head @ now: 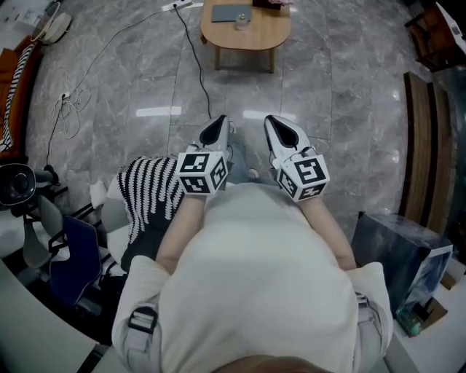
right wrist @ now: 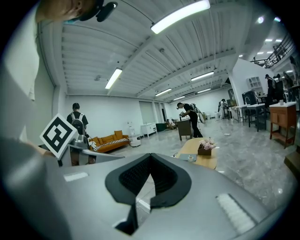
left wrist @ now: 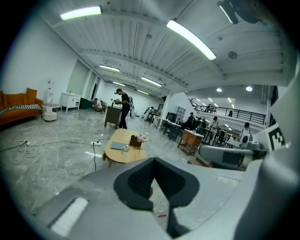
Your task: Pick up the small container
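Observation:
The small clear container (head: 241, 22) stands on a low wooden table (head: 262, 36) far ahead, beside a flat grey pad. It also shows small in the left gripper view (left wrist: 125, 148) and the right gripper view (right wrist: 190, 158). My left gripper (head: 216, 130) and right gripper (head: 280, 130) are held side by side close to the person's chest, well short of the table. Both are shut with nothing between the jaws. Their tips (left wrist: 153, 161) (right wrist: 150, 157) point out toward the table.
A box of flowers (left wrist: 137, 140) sits on the table's far end. A power cable (head: 195, 58) runs over the marble floor to the table. An orange sofa (head: 13, 80) is at left, a wooden bench (head: 421, 146) and a dark box (head: 397, 251) at right. People stand in the distance.

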